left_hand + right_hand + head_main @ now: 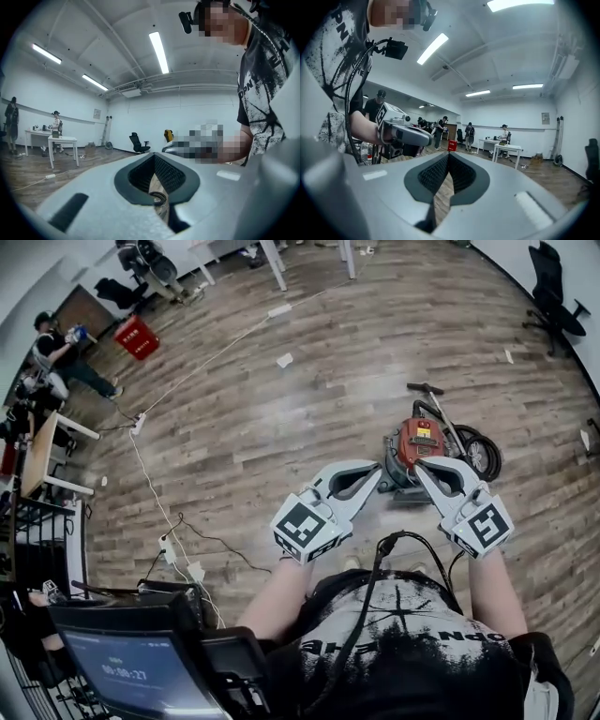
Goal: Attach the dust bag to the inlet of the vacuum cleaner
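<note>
Wood-plank floor [281, 418] runs across an open workroom, with a power cable [150, 479] trailing along it at the left and the vacuum cleaner [419, 442] standing right of centre. Left gripper [377, 478] and right gripper [418, 468] are held level over the near side of the machine, tips nearly meeting, each with its jaws fully together and nothing between them. No dust bag can be made out, on the inlet or elsewhere, so the scene fits equally a bag yet to be fetched or one seated out of sight; judgement on the next move waits on checking the inlet.
</note>
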{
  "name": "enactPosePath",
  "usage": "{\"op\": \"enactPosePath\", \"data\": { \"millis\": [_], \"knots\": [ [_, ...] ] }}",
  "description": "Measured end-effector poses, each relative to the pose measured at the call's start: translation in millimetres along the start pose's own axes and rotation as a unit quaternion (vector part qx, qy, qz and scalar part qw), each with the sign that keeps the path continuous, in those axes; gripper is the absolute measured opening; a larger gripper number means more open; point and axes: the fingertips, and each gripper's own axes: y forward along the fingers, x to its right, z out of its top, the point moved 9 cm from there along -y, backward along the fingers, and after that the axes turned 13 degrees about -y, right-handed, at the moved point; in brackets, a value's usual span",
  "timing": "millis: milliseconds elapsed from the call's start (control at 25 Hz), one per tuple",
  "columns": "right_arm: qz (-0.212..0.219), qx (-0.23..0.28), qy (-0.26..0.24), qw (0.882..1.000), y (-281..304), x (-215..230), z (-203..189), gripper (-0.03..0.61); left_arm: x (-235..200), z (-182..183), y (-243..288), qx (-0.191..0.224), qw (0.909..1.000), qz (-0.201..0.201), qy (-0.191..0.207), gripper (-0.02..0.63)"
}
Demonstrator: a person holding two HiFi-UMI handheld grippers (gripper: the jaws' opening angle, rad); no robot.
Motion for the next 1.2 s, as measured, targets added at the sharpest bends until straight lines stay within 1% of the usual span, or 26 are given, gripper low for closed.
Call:
{"op": "enactPosePath", "data": {
  "millis": [120,200,280,400,640,920,1200],
  "knots": [
    [0.002,0.001,-0.003,1.000,12,-8,3,0.006,-2,2,-14,0.006,0.9999,0.008,0.007,0.000],
    [0.008,0.002,-0.010,1.000,20,-14,5,0.006,-4,0,-20,-0.002,0.9998,0.013,0.015,0.000],
    [0.013,0.006,-0.006,1.000,27,-17,7,0.006,-3,-2,-24,-0.008,0.9996,0.017,0.020,0.000],
    [0.022,0.011,-0.002,1.000,33,-20,10,0.006,-1,-2,-31,-0.008,0.9996,0.020,0.019,0.000],
    [0.046,0.015,-0.023,0.999,42,-28,12,0.006,-3,-4,-41,-0.002,0.9989,0.042,0.022,0.001],
    [0.064,0.012,-0.027,0.997,47,-26,12,0.005,-4,-8,-44,-0.006,0.9988,0.047,0.016,0.000],
    [0.069,0.006,-0.031,0.997,52,-29,13,0.006,-9,-6,-52,0.004,0.9979,0.061,0.022,0.000]
  ]
}}
